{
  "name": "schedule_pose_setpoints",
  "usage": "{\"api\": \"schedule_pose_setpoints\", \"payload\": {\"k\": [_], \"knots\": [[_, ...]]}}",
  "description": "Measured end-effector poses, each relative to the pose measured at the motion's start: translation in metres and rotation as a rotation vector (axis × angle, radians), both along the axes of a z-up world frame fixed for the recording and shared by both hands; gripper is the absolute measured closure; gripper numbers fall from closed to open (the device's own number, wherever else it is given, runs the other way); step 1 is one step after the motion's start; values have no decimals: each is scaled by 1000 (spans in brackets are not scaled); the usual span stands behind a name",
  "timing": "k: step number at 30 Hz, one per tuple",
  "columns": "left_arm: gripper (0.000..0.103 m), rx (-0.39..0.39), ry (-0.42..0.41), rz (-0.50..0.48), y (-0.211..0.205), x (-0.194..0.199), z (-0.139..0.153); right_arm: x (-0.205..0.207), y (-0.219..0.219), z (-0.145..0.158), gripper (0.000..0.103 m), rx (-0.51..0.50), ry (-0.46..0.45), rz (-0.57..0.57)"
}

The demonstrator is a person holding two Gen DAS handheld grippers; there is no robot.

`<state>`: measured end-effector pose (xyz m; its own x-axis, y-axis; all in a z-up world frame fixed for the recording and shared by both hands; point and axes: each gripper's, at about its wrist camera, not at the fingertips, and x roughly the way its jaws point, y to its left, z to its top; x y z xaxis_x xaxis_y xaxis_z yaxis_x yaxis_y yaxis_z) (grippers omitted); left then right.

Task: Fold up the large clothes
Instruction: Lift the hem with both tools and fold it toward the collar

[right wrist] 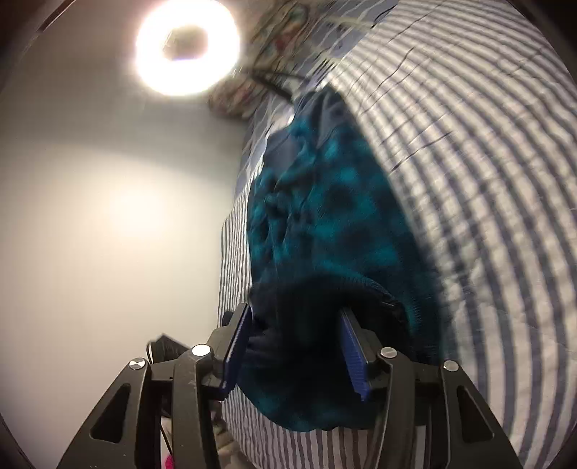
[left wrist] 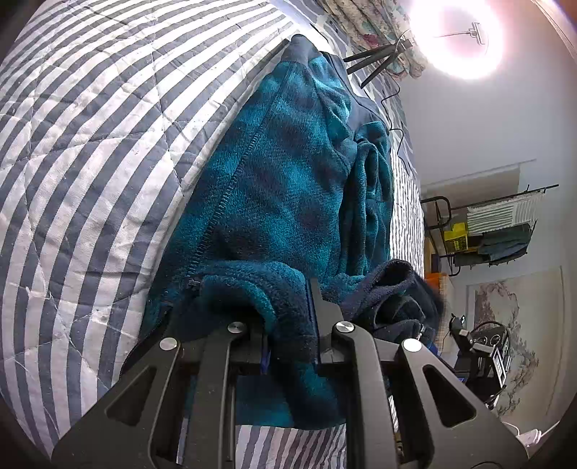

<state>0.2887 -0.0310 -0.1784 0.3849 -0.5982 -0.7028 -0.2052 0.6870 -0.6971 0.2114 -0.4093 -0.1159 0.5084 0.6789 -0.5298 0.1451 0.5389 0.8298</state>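
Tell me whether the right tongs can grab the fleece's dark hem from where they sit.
Probably yes. The right tongs stand open with the fleece's dark hem already lying between their blue pads; nothing blocks them from closing.

A quilted bedcover (left wrist: 90, 151) with blue and white stripes fills most of both views. A bright ring light (left wrist: 456, 36) on a small black tripod (left wrist: 378, 57) stands near a floral pillow (left wrist: 364, 21). A metal rack (left wrist: 505, 231) with hanging cloths stands by the white wall (right wrist: 90, 216).

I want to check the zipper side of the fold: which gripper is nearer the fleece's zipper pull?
Left. The left gripper, clamped on the teal fleece, sits just beside the zipper pull. The right gripper straddles another edge, with no zipper in its view.
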Motion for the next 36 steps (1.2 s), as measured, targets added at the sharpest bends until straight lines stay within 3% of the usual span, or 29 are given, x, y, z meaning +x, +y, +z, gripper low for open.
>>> {"api": "schedule_pose_setpoints", "payload": {"k": [3,8,13,17,19,20,22,24,28,32,36], "knots": [[86,-2,4,-2,0,0,2,-4,2,17,51,-58,-62,22],[77,4,32,-25,-4,6,12,-14,64,47,64,-202,-200,266],[74,-34,33,-30,2,5,18,-24,131,38,71,-286,-247,488],[70,-67,27,-49,6,5,21,-14,145,14,73,-356,-196,467],[66,-105,32,-42,12,6,21,-5,142,3,79,-410,-162,426],[62,-134,31,-37,16,6,21,1,140,-5,79,-446,-138,397],[42,-166,14,-13,26,6,26,10,135,-17,79,-435,-101,362],[41,-160,-33,31,40,3,37,16,130,-25,79,-414,-80,332],[41,-98,-129,15,51,-5,58,15,128,-18,76,-385,-92,337],[42,68,-204,-159,22,-17,69,4,107,5,72,-352,-163,323],[54,178,-205,-272,-7,-22,54,-1,82,15,72,-430,-188,275]]}}
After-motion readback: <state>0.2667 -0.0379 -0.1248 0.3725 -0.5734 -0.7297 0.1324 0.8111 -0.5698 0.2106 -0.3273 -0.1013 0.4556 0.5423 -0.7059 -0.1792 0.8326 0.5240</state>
